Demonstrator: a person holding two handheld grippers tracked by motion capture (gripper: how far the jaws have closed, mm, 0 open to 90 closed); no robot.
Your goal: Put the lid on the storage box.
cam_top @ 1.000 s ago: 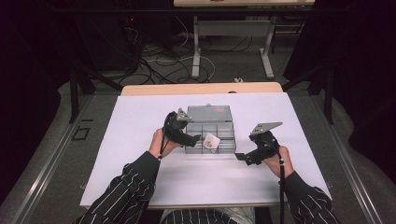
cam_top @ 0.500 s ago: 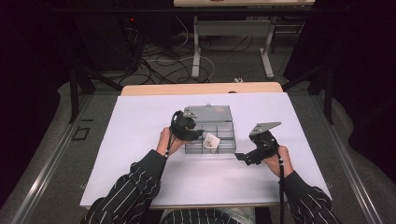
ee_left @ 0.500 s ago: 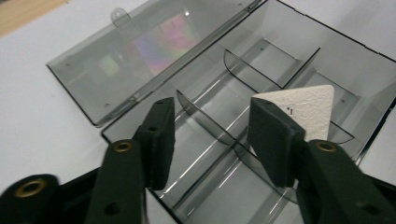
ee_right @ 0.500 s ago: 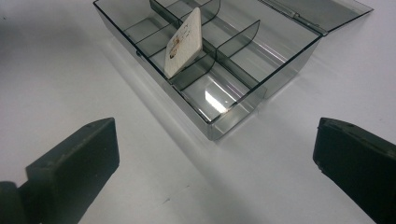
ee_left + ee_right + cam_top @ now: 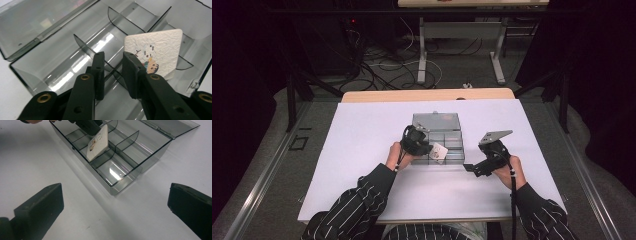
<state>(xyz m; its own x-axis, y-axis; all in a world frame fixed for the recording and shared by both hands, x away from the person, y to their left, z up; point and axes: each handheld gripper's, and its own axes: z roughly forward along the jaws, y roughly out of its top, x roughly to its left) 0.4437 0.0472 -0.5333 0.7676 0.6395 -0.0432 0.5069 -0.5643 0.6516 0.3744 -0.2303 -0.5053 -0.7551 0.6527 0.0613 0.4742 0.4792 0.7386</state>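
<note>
One white square card (image 5: 157,53) with a cartoon print stands tilted in the clear divided box (image 5: 454,134), leaning on a divider in a near compartment. Left gripper (image 5: 113,72) sits over the box; its jaws have just been closing, a thin divider wall in the gap, right jaw just beside the card; contact cannot be told. Box lid lies open on the far side. Right gripper (image 5: 115,212) rests right of the box on the white bench (image 5: 362,145), jaws spread wide, grasping nothing.

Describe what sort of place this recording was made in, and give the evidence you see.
Probably a lab or workshop set up for recording, not a home. A white table stands in a dark room, loose cables sprawl over the floor behind it, and a metal-legged workbench stands beyond.
</note>
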